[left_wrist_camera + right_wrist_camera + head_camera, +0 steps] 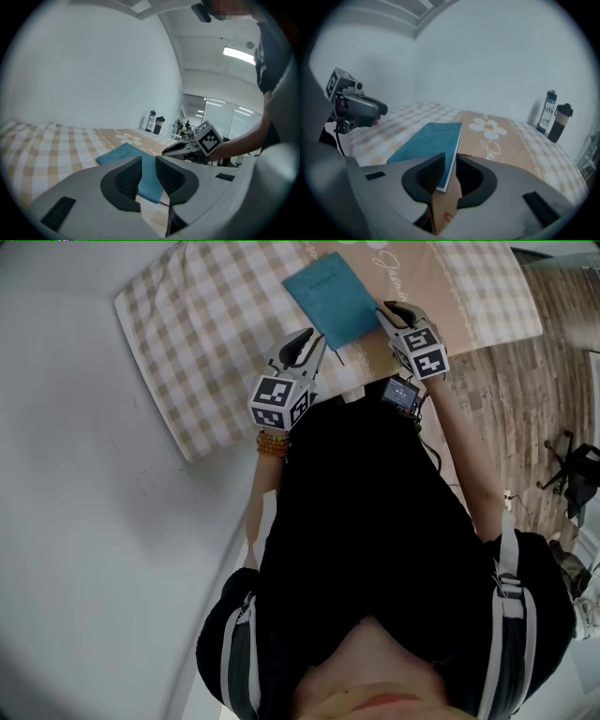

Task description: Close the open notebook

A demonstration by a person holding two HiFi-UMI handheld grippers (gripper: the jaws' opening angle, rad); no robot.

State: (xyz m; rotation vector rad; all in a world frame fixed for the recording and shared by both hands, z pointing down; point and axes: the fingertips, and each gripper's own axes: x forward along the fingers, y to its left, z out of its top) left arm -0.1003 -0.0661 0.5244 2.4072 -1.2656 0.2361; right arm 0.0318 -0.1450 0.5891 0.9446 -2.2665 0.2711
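Head view shows me the bench (192, 352) under a checked cloth, with my own dark torso blocking the lower half. A tan daisy runner (501, 140) crosses it. The teal notebook (330, 298) lies shut on the cloth, just ahead of both tools. Two bottles (555, 117) stand far beyond the right tool (449, 164), by the wall. That tool is released, with the notebook's near edge between its pads. The left tool (148, 164) is released too, its jaws apart and the notebook's corner just past them.

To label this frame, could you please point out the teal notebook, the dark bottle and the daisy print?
teal notebook (332, 299), head view, middle of its cover.
dark bottle (559, 124), right gripper view, its body.
daisy print (490, 127), right gripper view, flower's centre.
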